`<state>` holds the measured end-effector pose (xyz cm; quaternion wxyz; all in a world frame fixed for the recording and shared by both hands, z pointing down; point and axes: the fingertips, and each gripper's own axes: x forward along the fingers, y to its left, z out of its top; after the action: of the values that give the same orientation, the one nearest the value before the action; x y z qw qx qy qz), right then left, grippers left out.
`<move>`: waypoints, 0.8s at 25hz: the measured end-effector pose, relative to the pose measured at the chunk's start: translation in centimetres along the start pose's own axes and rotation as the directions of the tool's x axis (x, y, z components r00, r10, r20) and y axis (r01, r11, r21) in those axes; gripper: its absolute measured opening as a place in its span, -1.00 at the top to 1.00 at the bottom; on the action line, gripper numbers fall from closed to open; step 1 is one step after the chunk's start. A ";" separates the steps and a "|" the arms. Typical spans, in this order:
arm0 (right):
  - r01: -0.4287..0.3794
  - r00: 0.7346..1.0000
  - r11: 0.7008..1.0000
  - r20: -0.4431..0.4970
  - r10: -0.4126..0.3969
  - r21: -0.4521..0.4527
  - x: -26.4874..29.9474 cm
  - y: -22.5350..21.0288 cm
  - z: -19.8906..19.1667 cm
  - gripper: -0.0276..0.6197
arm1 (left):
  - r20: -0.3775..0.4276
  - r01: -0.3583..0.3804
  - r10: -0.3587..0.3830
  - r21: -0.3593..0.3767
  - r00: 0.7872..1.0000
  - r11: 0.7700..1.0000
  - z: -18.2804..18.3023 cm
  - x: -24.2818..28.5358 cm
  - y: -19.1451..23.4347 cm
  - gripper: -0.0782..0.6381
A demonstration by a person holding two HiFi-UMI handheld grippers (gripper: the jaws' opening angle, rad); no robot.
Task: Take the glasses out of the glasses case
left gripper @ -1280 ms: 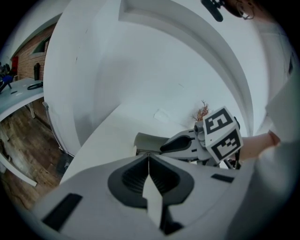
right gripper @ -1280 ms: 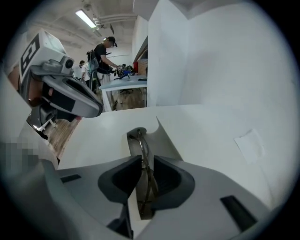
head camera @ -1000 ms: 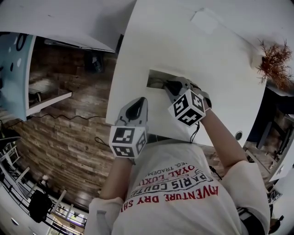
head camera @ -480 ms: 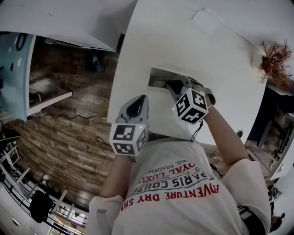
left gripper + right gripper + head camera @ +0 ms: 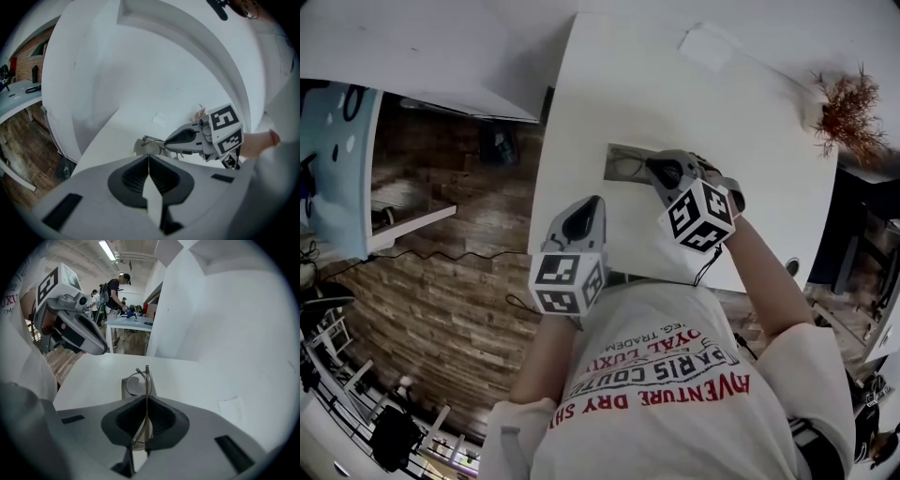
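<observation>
I see my right gripper (image 5: 146, 398) with its jaws pressed nearly together on the thin metal frame of the glasses (image 5: 144, 378), which stand on edge between the pads and poke out past the tips. The glasses sit at the grey glasses case (image 5: 131, 386), which lies on the white table (image 5: 722, 122) near its front edge; I cannot tell whether the frame touches the case. My left gripper (image 5: 149, 157) hangs at the table's front edge, nearer me and apart from the case, its jaws closed tip to tip with nothing between them. A white sheet of paper (image 5: 708, 42) lies at the table's far side.
</observation>
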<state>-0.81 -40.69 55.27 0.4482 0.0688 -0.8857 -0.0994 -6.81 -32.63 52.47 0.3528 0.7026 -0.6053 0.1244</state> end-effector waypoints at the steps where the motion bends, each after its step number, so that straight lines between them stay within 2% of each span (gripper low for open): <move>1: 0.012 1.000 1.000 0.011 -0.012 0.012 -0.5 -0.1 0.3 0.84 | 0.006 0.001 -0.001 0.003 1.000 1.000 0.2 -0.2 -0.1 0.76; 6: 0.072 0.994 0.989 0.076 -0.082 0.126 -3.7 -0.1 2.0 0.84 | 0.041 0.034 -0.036 0.054 0.998 0.998 1.5 -1.5 -1.3 0.76; 10: 0.125 0.979 0.956 0.122 -0.162 0.267 -6.6 0.5 2.9 0.84 | 0.068 0.074 -0.082 0.109 0.994 0.991 2.6 -2.8 -2.7 0.76; 13: 0.175 0.962 0.911 0.134 -0.240 0.374 -8.5 1.3 3.2 0.84 | 0.097 0.106 -0.122 0.159 0.988 0.982 3.6 -4.0 -3.5 0.76; 16: 0.244 0.931 0.843 0.129 -0.342 0.479 -10.2 1.2 3.3 0.84 | 0.133 0.134 -0.166 0.223 0.977 0.965 5.2 -4.7 -4.5 0.76; 20: 0.273 0.891 0.768 0.147 -0.429 0.580 -12.5 2.7 3.3 0.84 | 0.168 0.144 -0.195 0.279 0.966 0.949 5.9 -6.4 -6.4 0.76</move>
<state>3.80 -35.08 44.20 0.2574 0.3448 -0.9004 0.0650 -3.80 -31.44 42.09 0.2047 0.8017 -0.5517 0.1045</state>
